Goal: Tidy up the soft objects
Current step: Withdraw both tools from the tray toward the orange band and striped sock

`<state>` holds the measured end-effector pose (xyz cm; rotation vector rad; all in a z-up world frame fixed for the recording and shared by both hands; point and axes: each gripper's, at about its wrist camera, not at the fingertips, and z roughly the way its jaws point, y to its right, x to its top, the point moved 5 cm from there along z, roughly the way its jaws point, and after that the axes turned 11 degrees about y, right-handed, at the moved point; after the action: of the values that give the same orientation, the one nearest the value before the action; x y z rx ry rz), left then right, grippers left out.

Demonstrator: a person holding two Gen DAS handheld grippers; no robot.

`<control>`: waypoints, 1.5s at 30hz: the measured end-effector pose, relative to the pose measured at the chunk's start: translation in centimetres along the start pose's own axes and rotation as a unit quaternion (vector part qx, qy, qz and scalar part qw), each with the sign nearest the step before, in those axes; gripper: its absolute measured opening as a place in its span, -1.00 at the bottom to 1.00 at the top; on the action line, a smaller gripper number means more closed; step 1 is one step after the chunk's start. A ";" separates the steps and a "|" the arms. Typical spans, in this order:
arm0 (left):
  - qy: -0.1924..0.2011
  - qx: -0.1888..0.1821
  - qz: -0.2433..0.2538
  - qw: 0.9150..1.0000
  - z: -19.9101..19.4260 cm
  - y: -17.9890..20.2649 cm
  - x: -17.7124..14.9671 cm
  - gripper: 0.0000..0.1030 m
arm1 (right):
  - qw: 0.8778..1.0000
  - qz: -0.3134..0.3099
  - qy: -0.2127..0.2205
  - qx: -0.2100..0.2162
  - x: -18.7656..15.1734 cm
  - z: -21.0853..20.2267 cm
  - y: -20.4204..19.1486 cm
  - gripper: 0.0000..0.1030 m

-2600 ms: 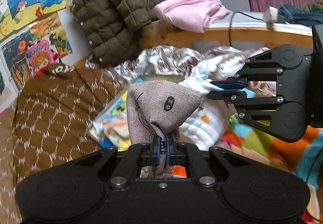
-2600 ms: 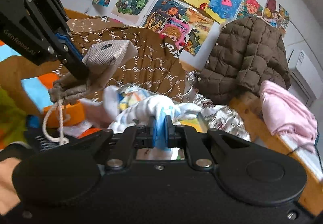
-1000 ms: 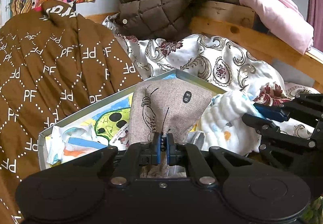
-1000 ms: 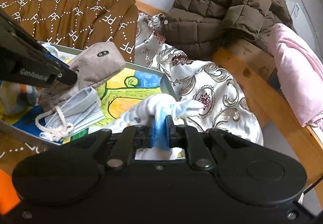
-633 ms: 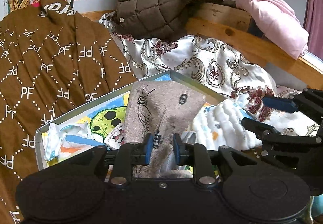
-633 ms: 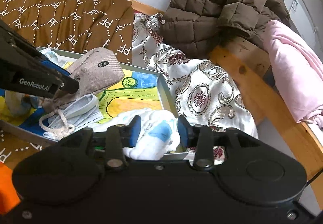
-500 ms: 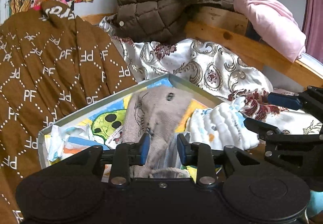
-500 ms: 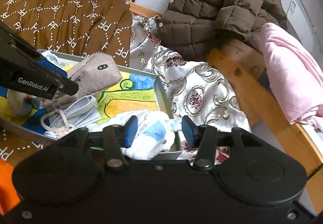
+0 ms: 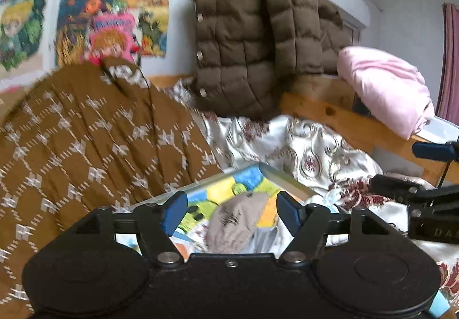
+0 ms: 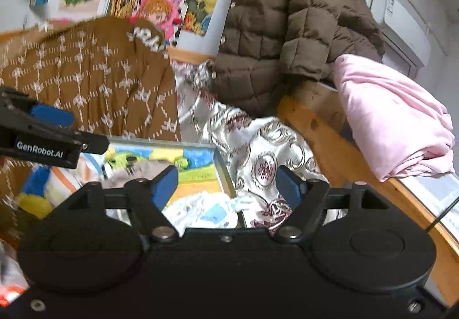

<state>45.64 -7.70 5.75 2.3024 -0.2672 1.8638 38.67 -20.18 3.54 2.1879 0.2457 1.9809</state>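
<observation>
A grey cloth pouch point(image 9: 233, 224) lies in the colourful metal tray point(image 9: 287, 181), below my left gripper point(image 9: 232, 208), which is wide open and empty above it. In the right wrist view the pouch point(image 10: 137, 171) sits in the tray point(image 10: 221, 161) beside a white and blue baby cloth point(image 10: 206, 211) at the tray's near right corner. My right gripper point(image 10: 226, 184) is wide open and empty just above that cloth. The left gripper point(image 10: 51, 129) shows at the left of the right wrist view.
A brown patterned blanket point(image 9: 86, 141) lies left of the tray. A floral silver quilt point(image 9: 309, 149) lies to its right. A brown puffer jacket point(image 9: 258, 40) and a pink garment point(image 9: 387, 86) hang over the wooden bed rail point(image 9: 344, 118). Posters cover the wall.
Both grippers opened and let go: the pouch and the baby cloth dropped into the tray. Both grippers then lifted and pulled back, opening wider.
</observation>
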 end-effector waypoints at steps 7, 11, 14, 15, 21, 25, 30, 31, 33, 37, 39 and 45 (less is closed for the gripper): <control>0.041 0.019 0.006 0.999 -5.7 -0.5 2.0 0.67 | 0.999 -0.001 0.037 0.015 4.1 -5.0 0.3 0.72; 0.052 0.030 0.004 0.998 -9.1 -0.6 2.7 0.74 | 0.998 0.000 0.063 0.025 6.4 -8.5 0.2 0.87; 0.060 0.031 -0.002 0.998 -11.7 -0.5 3.0 0.77 | 0.996 0.006 0.081 0.034 7.6 -11.1 -0.2 0.98; 0.063 0.032 0.001 0.998 -12.6 -0.4 3.1 0.79 | 0.996 0.006 0.084 0.035 7.9 -11.9 -0.3 0.98; 0.079 0.041 0.010 0.996 -17.8 -0.1 3.4 0.88 | 0.994 0.021 0.099 0.051 9.0 -16.3 -0.8 0.99; 0.083 0.050 0.014 0.995 -21.1 0.2 2.9 0.91 | 0.992 0.026 0.104 0.059 9.0 -19.3 -0.9 0.99; 0.082 0.052 0.030 0.995 -24.6 0.8 1.5 0.95 | 0.991 0.044 0.110 0.064 8.0 -22.5 -0.9 0.99; 0.081 0.051 0.032 0.995 -25.2 0.9 1.2 0.96 | 0.991 0.049 0.110 0.064 7.6 -23.3 -0.9 0.99; 0.075 0.048 0.036 0.995 -26.2 1.1 0.5 0.96 | 0.990 0.058 0.108 0.065 6.8 -24.4 -1.1 0.99; 0.060 0.037 0.043 0.997 -27.5 1.4 -1.2 0.97 | 0.990 0.059 0.109 0.067 4.7 -25.9 -1.5 0.99; 0.050 0.032 0.059 0.996 -27.9 1.6 -2.2 0.97 | 0.990 0.050 0.112 0.067 3.5 -26.7 -2.2 0.99; 0.027 0.025 0.091 0.995 -28.5 1.7 -4.5 0.97 | 0.991 0.003 0.113 0.068 -0.2 -28.9 -4.7 0.99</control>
<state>17.27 -2.38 7.26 2.3264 -0.4417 2.0371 9.92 -15.04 5.01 2.0393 0.4165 2.2798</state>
